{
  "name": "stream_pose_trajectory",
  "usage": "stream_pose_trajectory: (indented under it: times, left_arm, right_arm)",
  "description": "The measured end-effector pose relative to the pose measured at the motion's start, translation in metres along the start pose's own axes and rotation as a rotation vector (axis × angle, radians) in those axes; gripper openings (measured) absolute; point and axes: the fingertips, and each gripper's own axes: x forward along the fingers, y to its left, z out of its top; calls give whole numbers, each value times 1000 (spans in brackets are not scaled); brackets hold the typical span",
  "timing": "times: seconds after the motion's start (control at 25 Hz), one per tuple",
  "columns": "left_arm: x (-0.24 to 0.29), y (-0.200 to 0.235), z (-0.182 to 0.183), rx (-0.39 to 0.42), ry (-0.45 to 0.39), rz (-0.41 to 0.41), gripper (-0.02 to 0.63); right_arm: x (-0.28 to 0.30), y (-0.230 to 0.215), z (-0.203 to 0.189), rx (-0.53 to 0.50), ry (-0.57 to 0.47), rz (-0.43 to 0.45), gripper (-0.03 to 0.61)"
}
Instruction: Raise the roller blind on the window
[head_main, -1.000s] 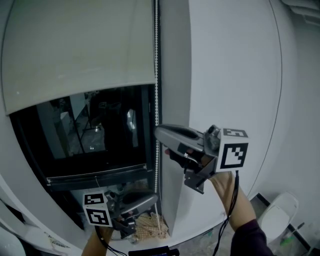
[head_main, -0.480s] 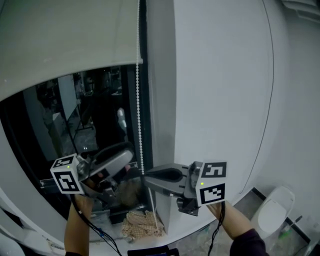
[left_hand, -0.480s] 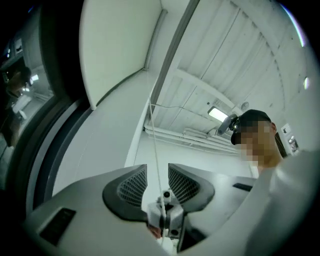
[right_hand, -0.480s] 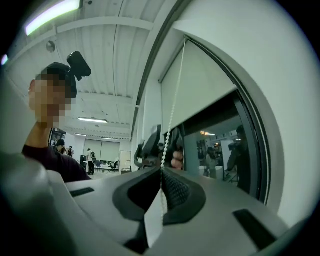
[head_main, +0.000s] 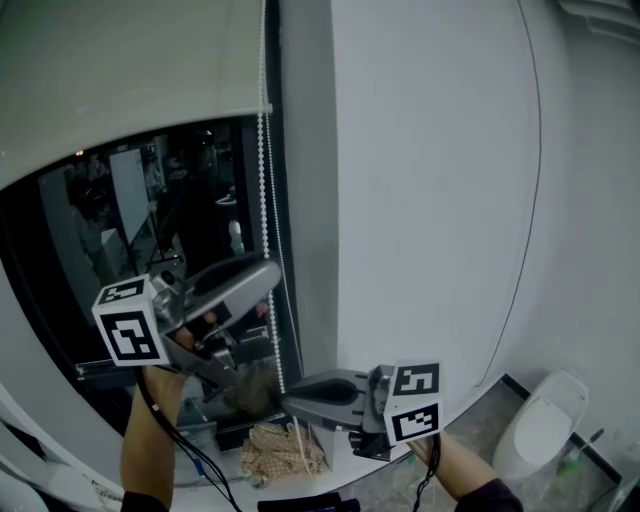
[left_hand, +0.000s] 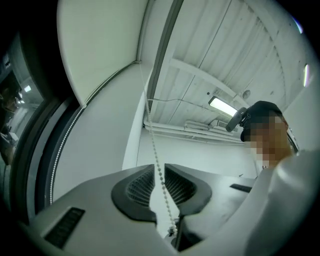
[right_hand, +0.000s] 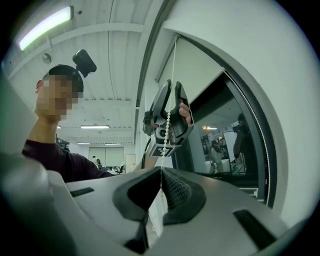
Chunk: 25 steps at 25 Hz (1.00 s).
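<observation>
The grey roller blind (head_main: 130, 80) covers the top of the dark window, and its bottom bar hangs slanted in the head view. Down its right edge runs a white bead chain (head_main: 265, 200). My left gripper (head_main: 272, 272) is up at the chain, which runs (left_hand: 152, 150) through a narrow gap between its jaws, so it is open. Lower down, my right gripper (head_main: 288, 400) is shut on the chain (right_hand: 170, 100). In the right gripper view the left gripper (right_hand: 167, 120) hangs directly above, beside the blind (right_hand: 195, 70).
A white window post (head_main: 305, 200) and a white wall (head_main: 430, 200) stand right of the chain. A woven mat (head_main: 280, 450) lies on the sill under the grippers. A white bin (head_main: 545, 430) stands on the floor at lower right.
My left gripper has climbed from the sill to the chain's upper part. The right gripper has gone down along the chain. The blind's bottom edge now sits higher in the view.
</observation>
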Motion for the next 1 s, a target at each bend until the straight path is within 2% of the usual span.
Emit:
stream_pose_trajectory:
  times: [0.04, 0.08, 0.24, 0.32, 0.44, 0.52, 0.64, 0.76, 1.0]
  left_arm:
    - [0, -1, 1, -3, -7, 5, 38]
    - [0, -1, 1, -10, -18, 8, 20]
    - [-2, -1, 6, -47, -81, 15, 12]
    - [-4, -1, -1, -33, -64, 33, 12]
    - [-5, -5, -22, -5, -11, 49, 12]
    - [-5, -8, -33, -15, -4, 39, 12]
    - [-10, -11, -52, -35, -1, 31, 12]
    - [-15, -17, -75, -60, 5, 29, 12]
    - [-24, -28, -118, -106, 35, 30, 12]
  right_arm:
    - [-3, -2, 0, 9, -9, -4, 17]
    - [-7, -5, 2, 13, -17, -12, 17]
    - [-32, -26, 20, -24, -43, -59, 18]
    - [-45, -37, 49, 4, -132, -75, 20]
    - [-53, -41, 112, 46, -275, -40, 28]
    - [-48, -35, 152, 39, -325, 4, 89]
    - [-32, -24, 193, 14, -360, 34, 94]
    - [-22, -19, 216, 2, -379, 45, 94]
    - [-10, -21, 226, 1, -372, 47, 94]
